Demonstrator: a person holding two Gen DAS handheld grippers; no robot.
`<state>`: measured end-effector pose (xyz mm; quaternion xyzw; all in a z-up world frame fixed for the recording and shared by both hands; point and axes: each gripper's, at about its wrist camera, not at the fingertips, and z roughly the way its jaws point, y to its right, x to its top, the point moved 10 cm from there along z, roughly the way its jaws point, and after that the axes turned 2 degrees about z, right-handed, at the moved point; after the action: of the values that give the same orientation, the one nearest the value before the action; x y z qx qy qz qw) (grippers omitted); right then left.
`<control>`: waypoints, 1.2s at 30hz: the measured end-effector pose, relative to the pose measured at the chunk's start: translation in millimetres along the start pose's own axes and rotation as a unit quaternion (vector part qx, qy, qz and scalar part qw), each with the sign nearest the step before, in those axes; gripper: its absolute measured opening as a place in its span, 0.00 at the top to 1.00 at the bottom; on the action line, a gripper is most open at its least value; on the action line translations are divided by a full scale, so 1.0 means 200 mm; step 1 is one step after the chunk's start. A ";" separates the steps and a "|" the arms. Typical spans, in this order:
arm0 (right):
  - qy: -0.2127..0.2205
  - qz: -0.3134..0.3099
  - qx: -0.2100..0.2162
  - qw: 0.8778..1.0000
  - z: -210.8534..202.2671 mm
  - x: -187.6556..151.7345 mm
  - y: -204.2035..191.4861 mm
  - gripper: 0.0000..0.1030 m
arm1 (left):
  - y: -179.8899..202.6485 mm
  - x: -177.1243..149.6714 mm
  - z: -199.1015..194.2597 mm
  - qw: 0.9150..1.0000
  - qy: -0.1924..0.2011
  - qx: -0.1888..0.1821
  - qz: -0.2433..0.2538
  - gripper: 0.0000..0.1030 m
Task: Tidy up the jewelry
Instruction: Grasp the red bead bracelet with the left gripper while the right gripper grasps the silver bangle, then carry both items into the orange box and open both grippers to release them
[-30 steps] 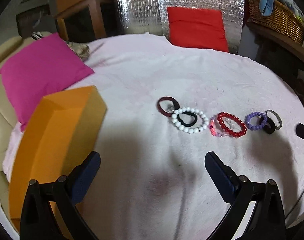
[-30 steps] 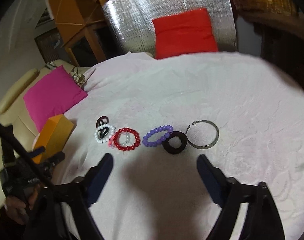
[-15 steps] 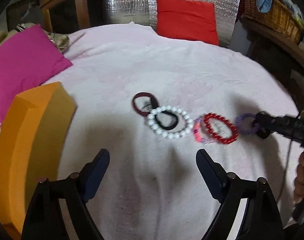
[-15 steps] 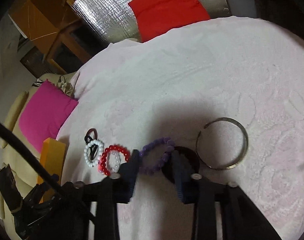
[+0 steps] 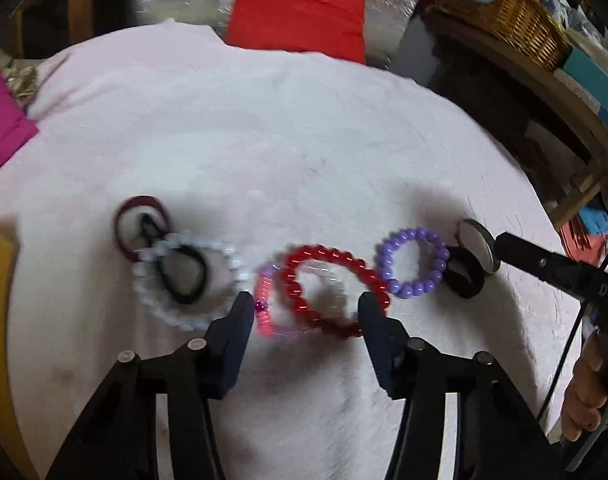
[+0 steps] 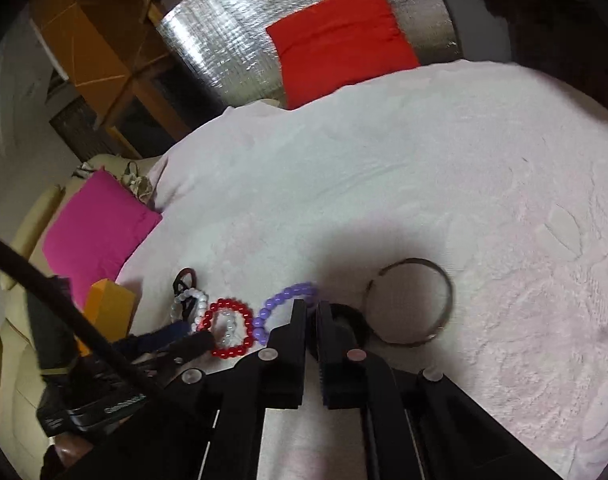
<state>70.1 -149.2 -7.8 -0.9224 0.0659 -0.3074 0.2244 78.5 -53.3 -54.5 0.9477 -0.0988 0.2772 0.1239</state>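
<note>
Right wrist: tongs (image 6: 312, 307) (pinched) on black band (image 6: 349, 322)

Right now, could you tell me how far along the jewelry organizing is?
Nothing looks sorted yet: the white bead bracelet, red bead bracelet, purple bead bracelet and metal bangle all lie on the pink cloth. In hand: the right hand-held gripper is nearly closed at the black hair tie; the left hand-held gripper is open around the red bracelet. Everything remains.

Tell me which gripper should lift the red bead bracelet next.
Left. The left gripper is open, with its fingers on either side of the red bead bracelet. The right gripper is nearly shut at the black hair tie, beside the purple bracelet.
</note>
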 end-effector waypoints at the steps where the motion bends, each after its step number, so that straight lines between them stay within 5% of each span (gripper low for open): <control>1: -0.006 0.010 0.005 1.000 0.00 0.01 0.02 0.91 | 0.02 0.00 0.01 1.000 -0.003 0.003 0.011 0.54; 2: -0.017 0.025 0.008 1.000 0.00 0.01 0.06 0.87 | 0.04 0.00 0.02 1.000 -0.005 0.004 0.018 0.58; 4: -0.026 0.052 0.011 0.998 -0.01 0.01 0.12 0.47 | 0.07 0.01 0.04 1.000 -0.008 -0.003 0.023 0.67; 5: -0.024 0.066 0.008 0.997 -0.03 0.01 0.15 0.35 | 0.08 0.01 0.04 1.000 -0.010 -0.006 0.023 0.74; 7: -0.006 0.063 0.004 0.998 -0.06 0.03 0.18 0.32 | 0.11 0.02 0.02 1.000 -0.008 -0.020 0.023 0.83; 11: -0.003 0.050 -0.045 0.998 -0.06 0.06 0.30 0.57 | 0.16 0.01 -0.01 0.998 0.001 -0.047 0.039 0.90; 18: -0.017 0.026 -0.115 0.993 0.09 0.05 0.39 0.70 | 0.17 -0.04 -0.12 0.996 0.015 -0.059 0.060 0.90; 22: -0.004 -0.024 -0.157 0.987 0.13 0.07 0.36 0.92 | 0.15 -0.07 -0.14 0.996 0.016 -0.062 0.064 0.90; 36: 0.055 -0.051 -0.147 0.986 -0.13 0.12 0.30 0.95 | 0.09 -0.05 -0.42 0.992 0.071 -0.069 0.072 0.90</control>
<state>74.5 -218.9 -4.4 -0.9290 0.0757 -0.3561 0.0665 22.9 -45.5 11.0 0.9053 -0.1766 0.3441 0.1757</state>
